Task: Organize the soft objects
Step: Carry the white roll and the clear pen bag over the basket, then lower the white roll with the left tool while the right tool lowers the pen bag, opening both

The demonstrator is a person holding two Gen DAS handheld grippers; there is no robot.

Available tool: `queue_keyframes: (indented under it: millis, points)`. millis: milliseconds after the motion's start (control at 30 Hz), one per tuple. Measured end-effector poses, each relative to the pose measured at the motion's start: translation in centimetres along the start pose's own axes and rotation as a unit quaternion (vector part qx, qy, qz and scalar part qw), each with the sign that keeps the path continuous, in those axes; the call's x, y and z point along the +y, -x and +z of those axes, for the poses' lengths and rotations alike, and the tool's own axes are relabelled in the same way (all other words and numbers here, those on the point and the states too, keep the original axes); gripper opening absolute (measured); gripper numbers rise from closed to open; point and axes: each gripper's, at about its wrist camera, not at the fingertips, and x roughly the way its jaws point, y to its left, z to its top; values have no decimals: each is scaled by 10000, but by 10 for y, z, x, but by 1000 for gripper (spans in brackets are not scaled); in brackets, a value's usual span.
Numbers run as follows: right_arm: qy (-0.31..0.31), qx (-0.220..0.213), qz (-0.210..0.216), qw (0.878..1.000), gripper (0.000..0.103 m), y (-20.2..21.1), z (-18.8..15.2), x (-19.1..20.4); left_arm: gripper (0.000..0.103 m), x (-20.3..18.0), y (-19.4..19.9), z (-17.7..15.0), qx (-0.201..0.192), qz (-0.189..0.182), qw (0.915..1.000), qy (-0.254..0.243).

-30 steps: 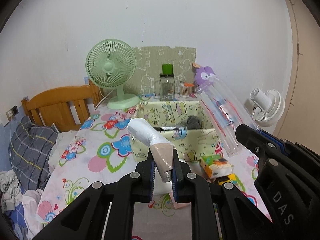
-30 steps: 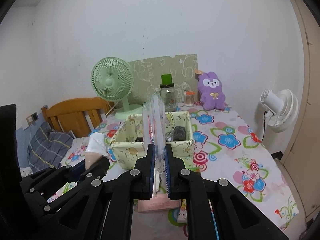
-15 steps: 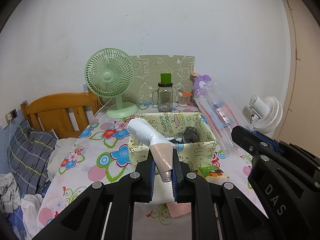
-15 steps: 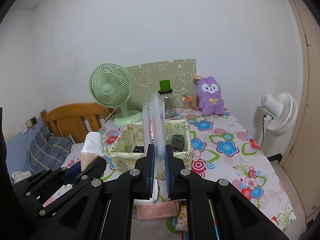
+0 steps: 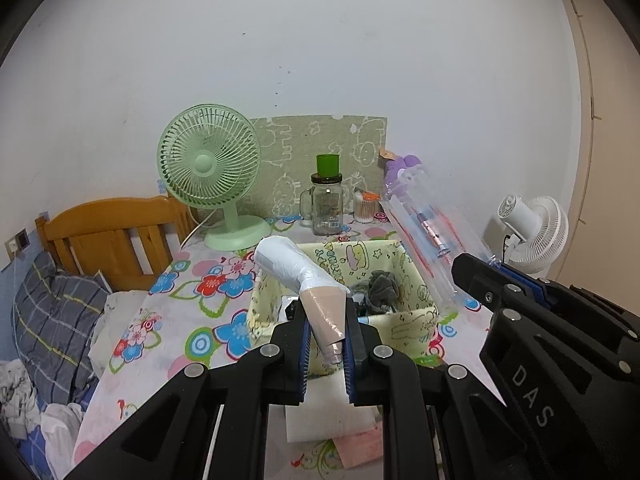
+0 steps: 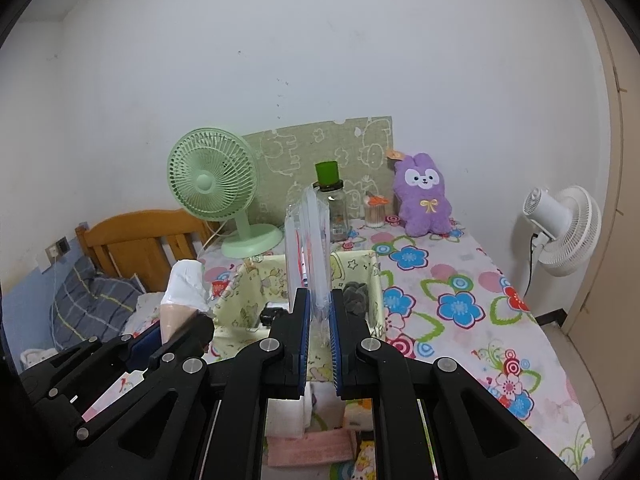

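At frame centre, a flowered table (image 6: 452, 280) is seen; a wrapped roll (image 5: 298, 276) is pinched by the left gripper (image 5: 326, 344), a clear bag (image 6: 310, 240) by the right gripper (image 6: 320, 332), above the box (image 6: 236, 300)

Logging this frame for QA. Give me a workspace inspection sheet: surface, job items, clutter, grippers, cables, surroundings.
Surface: table under a flowered cloth.
Job's things: yellow fabric box mid-table, open, grey cloth inside; wrapped pouch, white and tan; clear plastic bag.
Clutter: green fan, glass jar with green lid, cotton swab tub, purple plush, pink cloth and white block at the near edge.
Grippers: left gripper shut on the pouch; right gripper shut on the bag.
Cables: fan cord; black lead on white fan.
Surroundings: bed headboard, plaid pillow, white wall.
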Motion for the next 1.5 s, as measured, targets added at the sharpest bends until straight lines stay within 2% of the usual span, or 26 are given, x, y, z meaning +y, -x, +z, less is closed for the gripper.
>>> queue_keyframes:
  millis: [733, 1200, 1233, 1267, 1300, 1400, 1467, 1500]
  points:
    - [0, 256, -23, 9997, 12, -68, 16, -9, 12, 2, -61, 18, 41, 66, 9999, -95]
    - [33, 603, -8, 9982, 12, -118, 9, -9, 13, 12, -109, 12, 404, 28, 9992, 5]
    - [40, 643, 5, 9979, 12, -122, 9, -8, 18, 12, -112, 12, 447, 11, 9990, 4]
    - [46, 675, 14, 9977, 12, -125, 8, -9, 33, 13, -116, 11, 503, -34, 9987, 3]
    - [57, 714, 27, 9974, 12, -129, 7, -9, 39, 13, -120, 9, 564, -62, 9984, -12]
    - [114, 818, 97, 9965, 12, -141, 3, -7, 47, 11, -125, 6, 658, -72, 9977, -117]
    - [124, 929, 137, 9955, 12, -150, -1, -7, 62, 10, -129, 3, 778, -72, 9968, -164]
    - [130, 951, 162, 9952, 12, -152, -2, -7, 63, 10, -130, 2, 808, -99, 9965, -170]
